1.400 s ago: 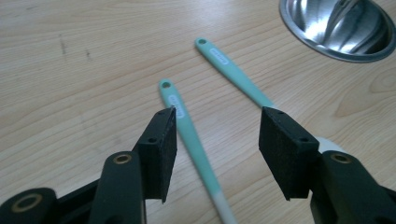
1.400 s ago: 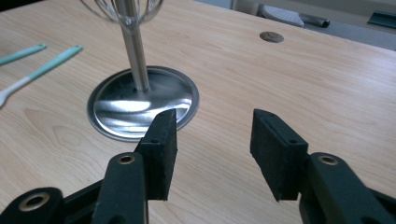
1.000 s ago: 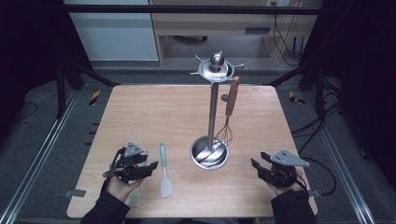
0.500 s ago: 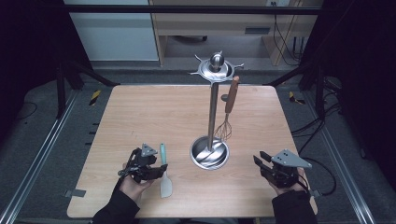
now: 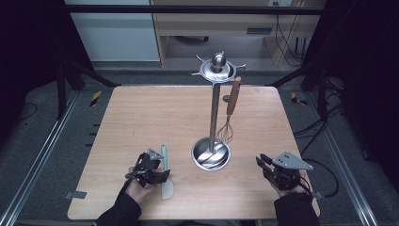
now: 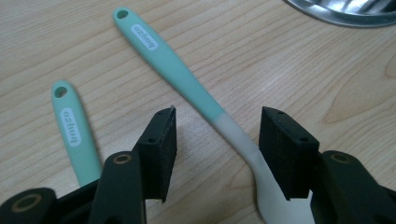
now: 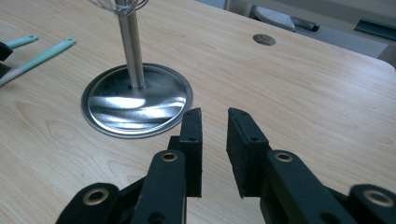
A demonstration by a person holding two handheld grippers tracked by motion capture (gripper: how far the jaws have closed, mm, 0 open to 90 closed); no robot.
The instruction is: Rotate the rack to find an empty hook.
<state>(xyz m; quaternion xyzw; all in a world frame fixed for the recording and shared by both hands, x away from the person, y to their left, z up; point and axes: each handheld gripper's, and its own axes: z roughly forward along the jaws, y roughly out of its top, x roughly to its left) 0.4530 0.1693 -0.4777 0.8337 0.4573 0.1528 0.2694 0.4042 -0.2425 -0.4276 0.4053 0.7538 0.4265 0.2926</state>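
While the left hand-held gripper (image 6: pixel 217 142) straddles it wide, the spatula (image 6: pixel 187 84) shows a mint handle and pale blade.

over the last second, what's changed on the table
The left tool slid right, toward the mint-handled spatula; its open jaws now straddle the neck of the spatula without closing on it. The spatula itself has not moved. The right tool stayed near the table's right front corner, jaws slightly apart and holding nothing. The steel stand and the hanging whisk are as they were.
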